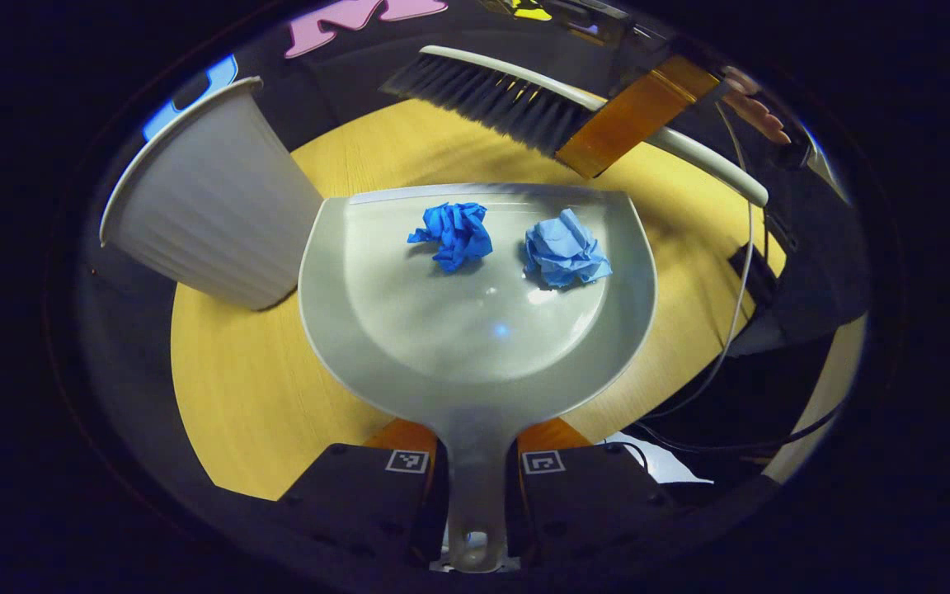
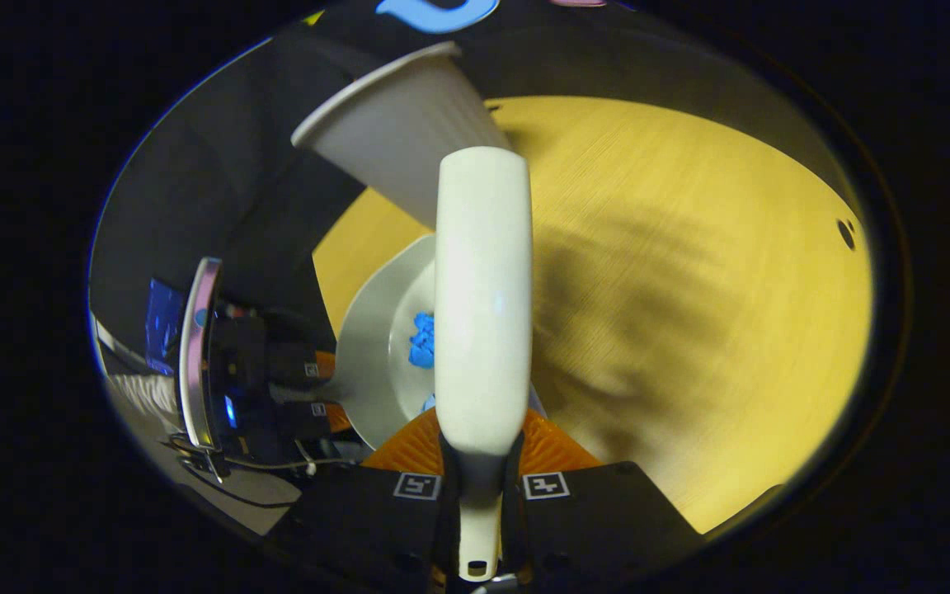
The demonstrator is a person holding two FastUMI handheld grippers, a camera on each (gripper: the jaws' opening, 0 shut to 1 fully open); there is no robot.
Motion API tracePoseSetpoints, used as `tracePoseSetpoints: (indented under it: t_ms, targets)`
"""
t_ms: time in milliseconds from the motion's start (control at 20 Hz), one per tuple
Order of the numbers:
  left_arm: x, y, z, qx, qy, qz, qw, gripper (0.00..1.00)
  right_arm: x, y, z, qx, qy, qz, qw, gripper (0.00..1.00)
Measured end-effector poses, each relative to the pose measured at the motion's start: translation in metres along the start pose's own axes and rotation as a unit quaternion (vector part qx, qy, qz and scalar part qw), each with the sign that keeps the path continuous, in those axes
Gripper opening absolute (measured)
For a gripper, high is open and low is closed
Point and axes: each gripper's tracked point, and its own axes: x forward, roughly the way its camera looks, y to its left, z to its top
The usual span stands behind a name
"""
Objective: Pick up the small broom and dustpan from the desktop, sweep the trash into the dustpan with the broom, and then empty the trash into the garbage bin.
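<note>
My left gripper (image 1: 475,450) is shut on the handle of the grey dustpan (image 1: 475,330), which is held a little above the yellow desktop (image 1: 261,388). Two crumpled blue paper balls (image 1: 454,233) (image 1: 564,250) lie in the pan near its front lip. Beyond the pan the small broom (image 1: 500,95) hovers with dark bristles pointing down, held by the right gripper (image 1: 636,115). In the right gripper view my right gripper (image 2: 482,462) is shut on the broom's white handle (image 2: 483,297); the dustpan (image 2: 380,346) with blue paper (image 2: 421,338) shows left of it, and the left gripper (image 2: 310,392) holds it.
A white ribbed garbage bin (image 1: 211,206) stands at the desk's left, close to the pan's left rim; it also appears at the top in the right gripper view (image 2: 401,124). A white cable (image 1: 739,305) hangs at the desk's right edge. A small hole (image 2: 846,231) marks the desktop.
</note>
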Motion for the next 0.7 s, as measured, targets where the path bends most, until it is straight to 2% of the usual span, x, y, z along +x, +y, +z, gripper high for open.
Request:
tracePoseSetpoints:
  t_ms: [150, 250, 450, 550, 700]
  targets:
    - [-0.018, 0.030, 0.022, 0.047, -0.028, 0.046, 0.997, 0.25, -0.005, -0.006, -0.002, 0.043, -0.124, 0.007, 0.991, 0.21]
    - [-0.036, 0.037, 0.037, 0.034, -0.043, 0.055, 0.997, 0.24, -0.013, -0.018, -0.011, 0.070, -0.174, 0.014, 0.982, 0.21]
    - [-0.055, 0.061, 0.064, -0.014, -0.091, 0.085, 0.992, 0.25, -0.007, -0.057, -0.051, 0.084, -0.195, -0.020, 0.977, 0.21]
    - [-0.057, 0.077, 0.074, -0.027, -0.108, 0.104, 0.988, 0.25, -0.032, -0.054, -0.042, 0.083, -0.206, -0.028, 0.975, 0.21]
    - [-0.064, 0.101, 0.078, -0.049, -0.119, 0.137, 0.982, 0.24, -0.037, -0.055, -0.044, 0.095, -0.211, -0.026, 0.972, 0.21]
